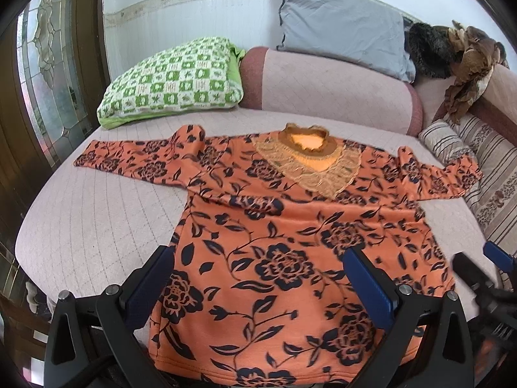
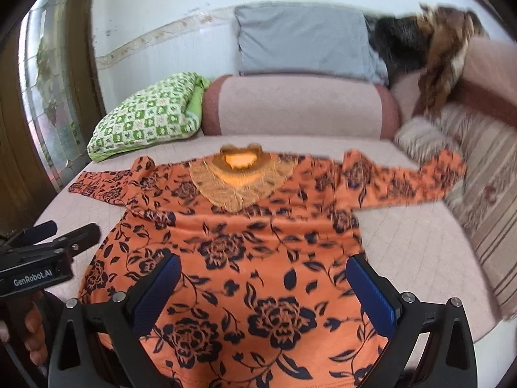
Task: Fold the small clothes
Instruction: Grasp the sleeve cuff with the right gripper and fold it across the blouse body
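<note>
An orange top with dark flower print and a lace collar (image 1: 290, 226) lies flat, front up, on the pink quilted sofa seat (image 1: 97, 220), sleeves spread left and right. It also shows in the right wrist view (image 2: 252, 258). My left gripper (image 1: 258, 278) is open above the lower left part of the top, holding nothing. My right gripper (image 2: 261, 284) is open above the lower middle of the top, holding nothing. The right gripper shows at the right edge of the left wrist view (image 1: 481, 271). The left gripper shows at the left edge of the right wrist view (image 2: 48, 242).
A green checked pillow (image 1: 171, 80) lies at the back left. A pink bolster (image 1: 329, 90) and a grey cushion (image 1: 342, 29) stand behind the top. A striped cushion (image 1: 468, 148) and brown fur garments (image 1: 452, 55) lie at the right. A wooden glass door (image 1: 48, 80) stands left.
</note>
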A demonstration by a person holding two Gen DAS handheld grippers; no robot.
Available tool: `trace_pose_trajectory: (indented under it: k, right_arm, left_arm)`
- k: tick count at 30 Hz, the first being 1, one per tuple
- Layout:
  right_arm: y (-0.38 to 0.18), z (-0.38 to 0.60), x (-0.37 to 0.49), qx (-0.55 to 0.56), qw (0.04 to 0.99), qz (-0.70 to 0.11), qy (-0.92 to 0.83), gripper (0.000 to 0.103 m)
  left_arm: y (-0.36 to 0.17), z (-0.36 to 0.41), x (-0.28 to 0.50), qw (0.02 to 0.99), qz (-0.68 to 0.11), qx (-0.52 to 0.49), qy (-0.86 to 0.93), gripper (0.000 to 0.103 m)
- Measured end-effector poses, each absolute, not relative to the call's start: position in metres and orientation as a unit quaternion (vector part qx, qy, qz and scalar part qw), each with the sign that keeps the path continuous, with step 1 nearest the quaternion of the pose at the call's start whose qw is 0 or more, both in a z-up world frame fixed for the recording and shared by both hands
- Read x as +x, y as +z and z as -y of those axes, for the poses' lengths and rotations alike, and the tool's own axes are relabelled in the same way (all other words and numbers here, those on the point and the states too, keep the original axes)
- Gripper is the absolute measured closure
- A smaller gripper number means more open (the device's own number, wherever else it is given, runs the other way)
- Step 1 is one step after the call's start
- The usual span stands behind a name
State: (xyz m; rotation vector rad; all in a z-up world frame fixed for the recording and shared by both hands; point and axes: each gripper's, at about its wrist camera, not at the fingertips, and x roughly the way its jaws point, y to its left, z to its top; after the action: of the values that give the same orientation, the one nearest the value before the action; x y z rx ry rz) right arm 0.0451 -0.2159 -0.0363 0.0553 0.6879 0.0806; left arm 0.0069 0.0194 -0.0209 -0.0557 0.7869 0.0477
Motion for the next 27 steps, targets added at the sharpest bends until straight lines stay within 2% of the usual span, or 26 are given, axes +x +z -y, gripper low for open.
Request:
trace_pose_trajectory:
  k: [6, 14, 15, 17, 23, 27]
  right_arm:
    - [-0.065, 0.306, 0.068, 0.149, 0.909, -0.389, 0.014, 0.000]
    - [-0.071, 0.481, 0.130, 0.303, 0.885, -0.343, -0.091, 0.002]
    - [-0.071, 0.500, 0.141, 0.310, 0.882, -0.338, -0.105, 0.003]
    - [-0.072, 0.540, 0.172, 0.312, 0.878, -0.336, -0.136, 0.012]
    - [-0.085, 0.633, 0.254, 0.327, 0.856, -0.334, -0.220, 0.025]
    - [-0.097, 0.655, 0.299, 0.296, 0.850, -0.350, -0.259, 0.026]
  left_arm:
    - [-0.056, -0.038, 0.028, 0.911, -0.410, -0.003, 0.040, 0.000]
    - [-0.079, -0.050, 0.063, 0.907, -0.419, -0.001, 0.043, 0.000]
    - [-0.082, -0.050, 0.069, 0.907, -0.419, -0.003, 0.042, 0.000]
    - [-0.086, -0.050, 0.080, 0.908, -0.416, -0.005, 0.042, 0.000]
    - [-0.099, -0.048, 0.113, 0.908, -0.417, -0.012, 0.036, 0.000]
    - [-0.110, -0.050, 0.126, 0.905, -0.424, -0.021, 0.037, 0.000]
